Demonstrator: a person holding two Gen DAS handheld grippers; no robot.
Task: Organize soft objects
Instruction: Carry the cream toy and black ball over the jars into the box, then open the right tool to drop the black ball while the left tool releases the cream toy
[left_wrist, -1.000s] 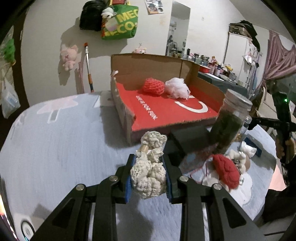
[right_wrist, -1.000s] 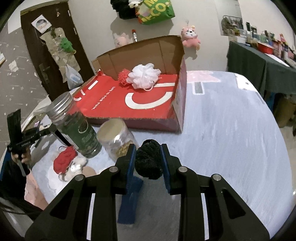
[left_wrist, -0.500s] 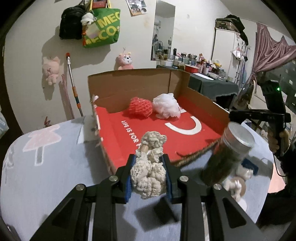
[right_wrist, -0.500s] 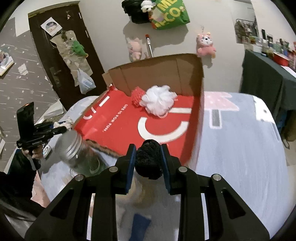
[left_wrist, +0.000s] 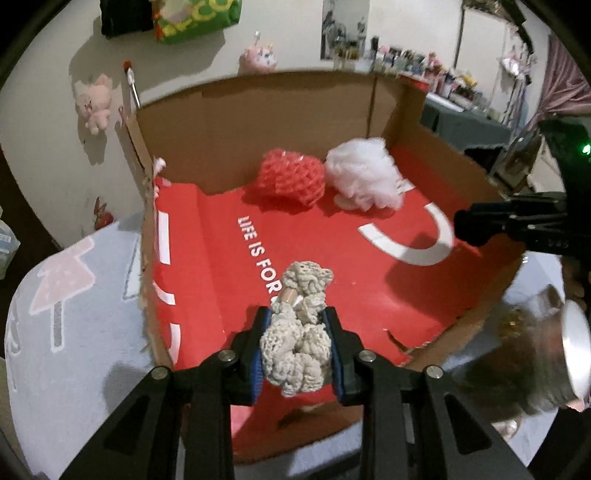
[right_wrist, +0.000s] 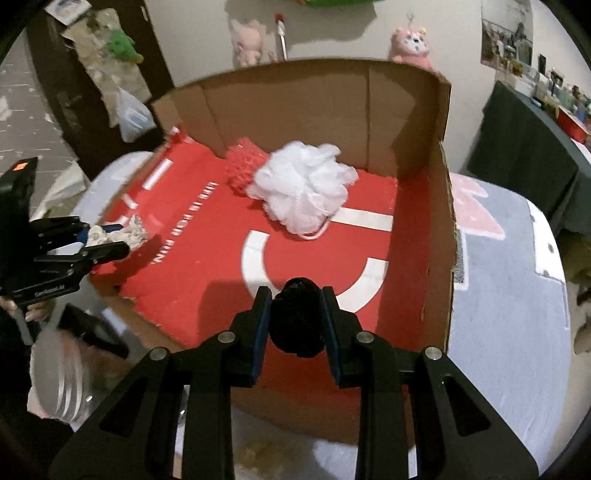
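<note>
Two clamped tongs: my left gripper (left_wrist: 297, 345) is squeezing a beige crocheted scrunchie (left_wrist: 297, 354), my right gripper (right_wrist: 295, 321) a black knitted ball (right_wrist: 295, 319), over the red-lined cardboard box (right_wrist: 406, 110) reading "LIFE IS FOR".

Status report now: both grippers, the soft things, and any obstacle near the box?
Left gripper shut on beige scrunchie. Right gripper shut on black scrunchie. Both over red box; red and white puffs at back. Nothing blocking.
</note>
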